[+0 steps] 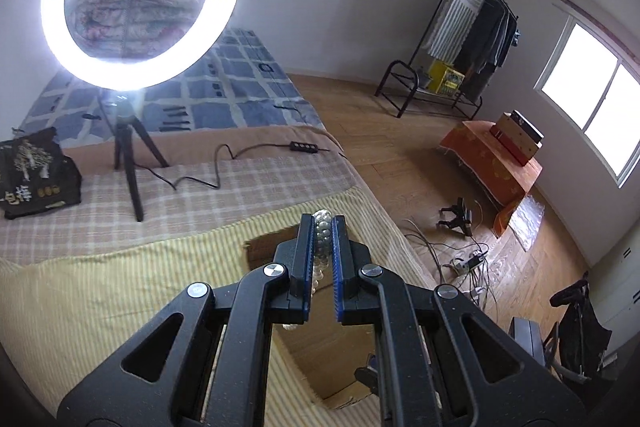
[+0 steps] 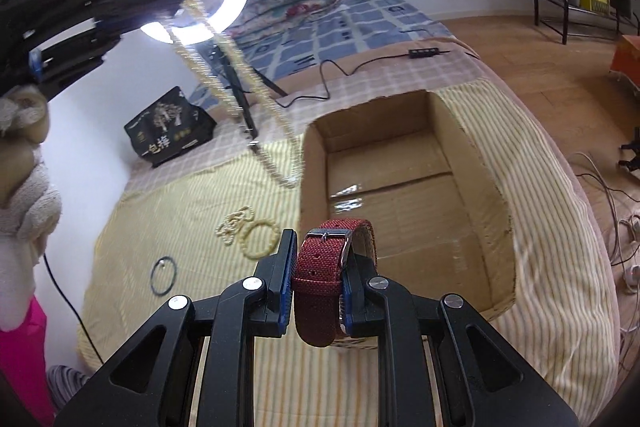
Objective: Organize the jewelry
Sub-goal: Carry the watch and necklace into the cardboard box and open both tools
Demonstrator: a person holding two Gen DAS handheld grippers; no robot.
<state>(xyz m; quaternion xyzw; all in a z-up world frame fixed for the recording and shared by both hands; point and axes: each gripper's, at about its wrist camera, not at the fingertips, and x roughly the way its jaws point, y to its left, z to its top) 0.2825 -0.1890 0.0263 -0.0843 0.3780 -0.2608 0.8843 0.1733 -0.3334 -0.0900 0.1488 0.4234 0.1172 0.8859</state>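
Watch strap red woven, silver buckle, looped

Both grippers look like matt black plastic with a slightly grainy finish, shiny silver metal bolts at the joints and ribbed blue pads inside. The right gripper pinches a watch strap of coarse dark-red woven cloth with a polished metal buckle. The left gripper pinches a bead strand: glossy, glass-clear beads up close, pearly cream where it dangles. The cardboard box is matt brown, rough at its cut rim, with glossy tape across the bottom. Under the box, the yellow striped sheet is soft matt cloth. Left of the box lie cream bead bracelets and a thin black ring.
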